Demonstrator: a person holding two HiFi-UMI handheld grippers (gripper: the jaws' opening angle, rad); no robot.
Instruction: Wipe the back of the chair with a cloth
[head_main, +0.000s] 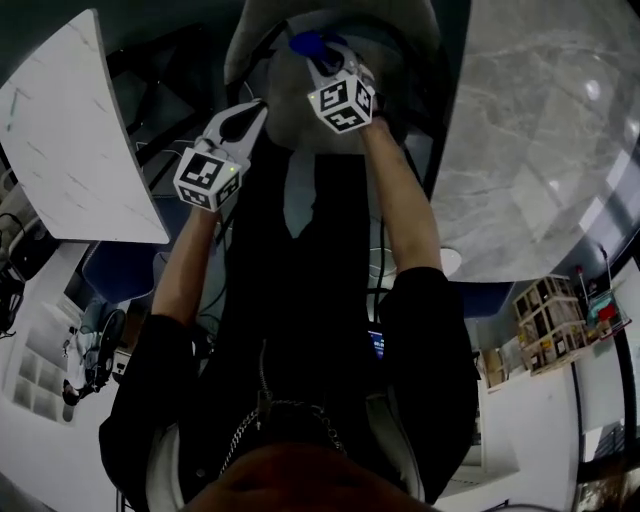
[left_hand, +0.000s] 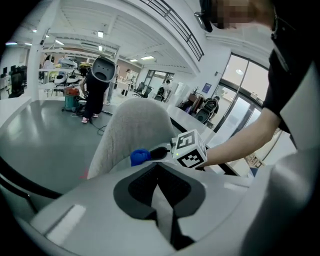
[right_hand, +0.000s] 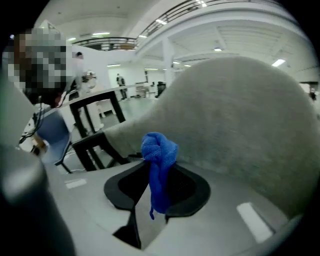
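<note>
The grey upholstered chair back (head_main: 262, 40) is at the top middle of the head view. My right gripper (head_main: 320, 58) is shut on a bunched blue cloth (head_main: 304, 44), which sits against the chair's top edge. In the right gripper view the blue cloth (right_hand: 159, 160) stands up between the jaws of the right gripper (right_hand: 159, 172), with the chair back (right_hand: 240, 120) just behind it. My left gripper (head_main: 254, 108) is shut with nothing in it, a little left of and below the cloth. Over the left gripper (left_hand: 159, 167), its own view shows the chair back (left_hand: 130, 127), the cloth (left_hand: 140, 156) and the right gripper's marker cube (left_hand: 190, 149).
A white tabletop (head_main: 70, 130) lies to the left and a round marble table (head_main: 550, 130) to the right. A small shelf unit (head_main: 545, 320) stands at lower right. Black chairs (right_hand: 95, 125) and a blue chair (right_hand: 50, 132) stand beyond. A dark figure (left_hand: 97, 85) stands far off on the grey floor.
</note>
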